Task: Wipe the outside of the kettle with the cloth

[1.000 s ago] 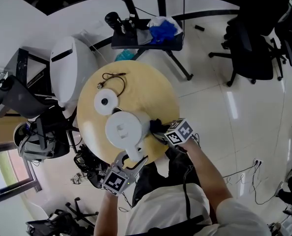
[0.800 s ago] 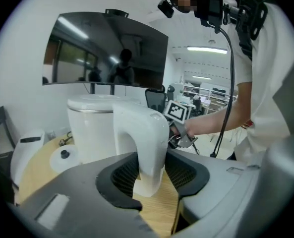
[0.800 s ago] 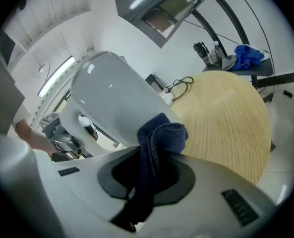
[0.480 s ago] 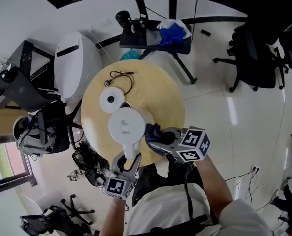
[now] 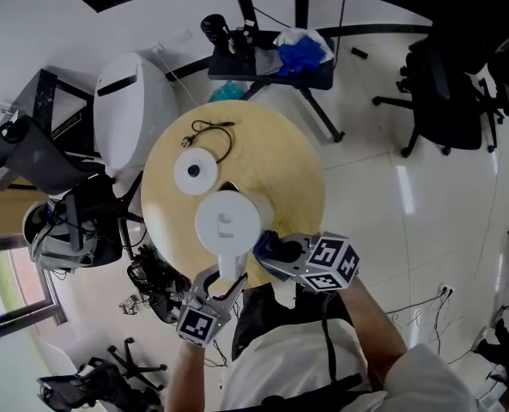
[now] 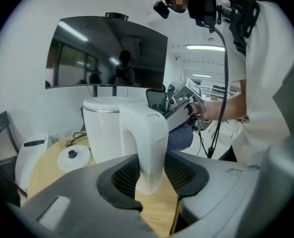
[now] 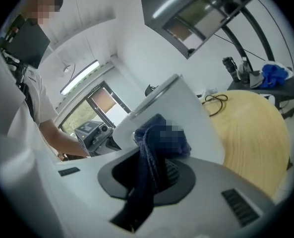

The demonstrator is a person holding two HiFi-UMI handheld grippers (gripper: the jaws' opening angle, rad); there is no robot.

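Fig.: L gripper (image 6: 149,178) clamps kettle (image 5: 227,221) handle (image 6: 147,133); R gripper (image 7: 149,175) pinches cloth (image 7: 155,135). We should press cloth flat on kettle side, w/ handle held steady.

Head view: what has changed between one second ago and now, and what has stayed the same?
The right gripper, shut on the cloth, rose toward the camera and slid the cloth along the kettle's side toward the handle. The left gripper kept its hold on the handle, its jaws closing slightly. The kettle and the white disc on the table stayed in place.
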